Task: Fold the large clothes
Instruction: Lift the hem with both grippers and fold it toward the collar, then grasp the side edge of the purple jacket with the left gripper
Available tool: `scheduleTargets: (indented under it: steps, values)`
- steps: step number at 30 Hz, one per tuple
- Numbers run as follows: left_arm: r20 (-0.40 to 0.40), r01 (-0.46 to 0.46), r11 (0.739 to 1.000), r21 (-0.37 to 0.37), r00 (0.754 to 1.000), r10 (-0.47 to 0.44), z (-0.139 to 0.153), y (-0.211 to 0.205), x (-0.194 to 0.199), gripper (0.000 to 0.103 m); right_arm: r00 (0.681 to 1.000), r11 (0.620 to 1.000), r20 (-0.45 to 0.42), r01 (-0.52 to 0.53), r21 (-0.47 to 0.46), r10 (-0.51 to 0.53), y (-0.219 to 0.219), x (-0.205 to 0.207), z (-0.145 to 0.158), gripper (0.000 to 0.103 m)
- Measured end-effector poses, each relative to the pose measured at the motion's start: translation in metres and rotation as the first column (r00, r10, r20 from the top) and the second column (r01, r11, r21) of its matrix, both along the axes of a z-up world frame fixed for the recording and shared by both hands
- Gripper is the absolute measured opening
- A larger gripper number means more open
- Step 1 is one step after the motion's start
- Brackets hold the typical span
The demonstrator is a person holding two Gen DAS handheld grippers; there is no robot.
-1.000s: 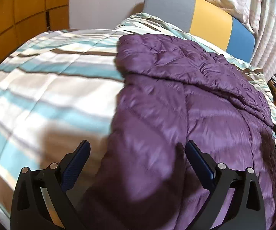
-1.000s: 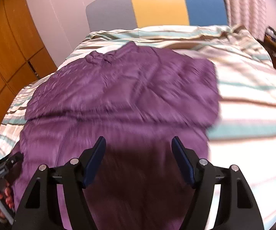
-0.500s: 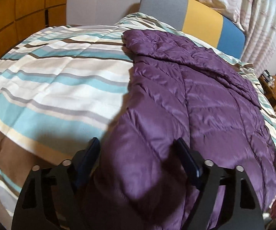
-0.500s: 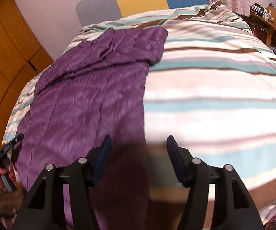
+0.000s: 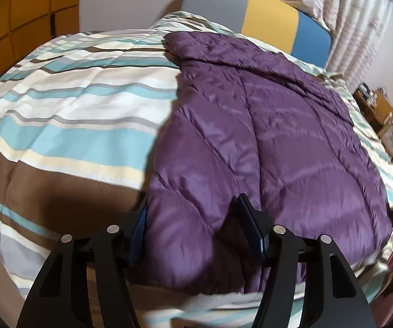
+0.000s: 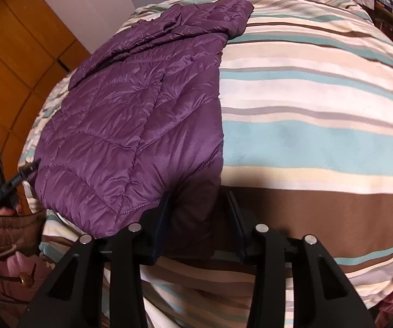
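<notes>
A purple quilted jacket lies flat on a striped duvet, collar toward the headboard. My left gripper straddles the jacket's near left hem corner. Its jaws are closing with the puffy fabric bulging loosely between them. In the right wrist view the jacket fills the left half. My right gripper sits over the near right hem corner, which lies in shadow between its closing jaws. The left gripper shows there at the far left edge, in a hand.
A grey, yellow and blue headboard stands at the far end. Curtains and a wooden nightstand are on the right, and a wooden wardrobe on the left. A person's brown coat and pink clothing are at the bed's foot.
The right gripper slid from over the jacket's middle to its right hem corner. The left gripper shifted to the left hem corner. Both pairs of jaws narrowed around the fabric.
</notes>
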State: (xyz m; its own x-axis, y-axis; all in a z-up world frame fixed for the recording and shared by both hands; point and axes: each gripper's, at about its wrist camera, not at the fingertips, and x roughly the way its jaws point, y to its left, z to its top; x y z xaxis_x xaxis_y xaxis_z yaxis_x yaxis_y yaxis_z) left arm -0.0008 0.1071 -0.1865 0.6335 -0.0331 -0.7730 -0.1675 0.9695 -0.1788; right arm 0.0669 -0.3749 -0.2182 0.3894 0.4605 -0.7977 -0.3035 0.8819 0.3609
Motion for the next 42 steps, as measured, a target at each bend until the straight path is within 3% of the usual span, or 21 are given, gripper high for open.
scheduleTargets:
  steps: [2,3,4,6,14,22,31,38,41,42]
  values:
    - [-0.005,0.02,0.999,0.026,1.0,-0.02,0.0,-0.007,0.0,0.041,1.0,1.0,0.006,-0.015,0.019,0.015,0.005,0.001,-0.001,0.022]
    - [-0.007,0.034,0.999,0.016,0.999,-0.034,0.001,-0.01,0.001,0.021,0.999,0.999,0.012,-0.035,0.018,0.035,0.009,0.001,-0.001,0.017]
    - [-0.008,0.052,0.999,-0.005,0.999,-0.052,0.002,-0.012,0.002,0.013,0.999,0.999,0.02,-0.051,0.011,0.051,0.013,0.001,0.0,0.012]
    - [0.007,0.076,0.997,-0.006,0.997,-0.076,0.006,-0.02,0.003,0.009,0.997,0.998,0.044,-0.066,0.016,0.065,0.02,0.003,0.004,0.009]
    - [0.166,0.066,0.997,-0.036,0.984,-0.059,0.051,-0.017,0.012,0.009,0.98,0.992,0.2,-0.007,0.127,-0.019,0.019,0.023,0.046,0.006]
    - [0.268,0.026,0.996,-0.09,0.964,-0.001,0.083,0.003,0.054,0.009,0.952,0.97,0.266,0.088,0.227,-0.149,0.014,0.067,0.07,0.001]
    - [0.247,0.014,0.985,-0.172,0.969,0.029,0.084,0.019,0.124,0.009,0.935,0.959,0.278,0.155,0.238,-0.22,0.018,0.119,0.074,0.0]
    - [0.171,-0.024,0.974,-0.227,0.983,0.065,0.065,0.026,0.176,0.009,0.935,0.932,0.206,0.227,0.283,-0.29,0.002,0.148,0.059,0.0]
    - [0.149,-0.063,0.961,-0.271,0.983,0.107,0.059,0.035,0.196,0.009,0.921,0.918,0.197,0.273,0.288,-0.336,-0.014,0.141,0.058,0.018]
    - [0.142,-0.074,0.959,-0.275,0.983,0.117,0.057,0.037,0.202,0.009,0.911,0.903,0.189,0.301,0.307,-0.367,-0.024,0.138,0.056,0.036]
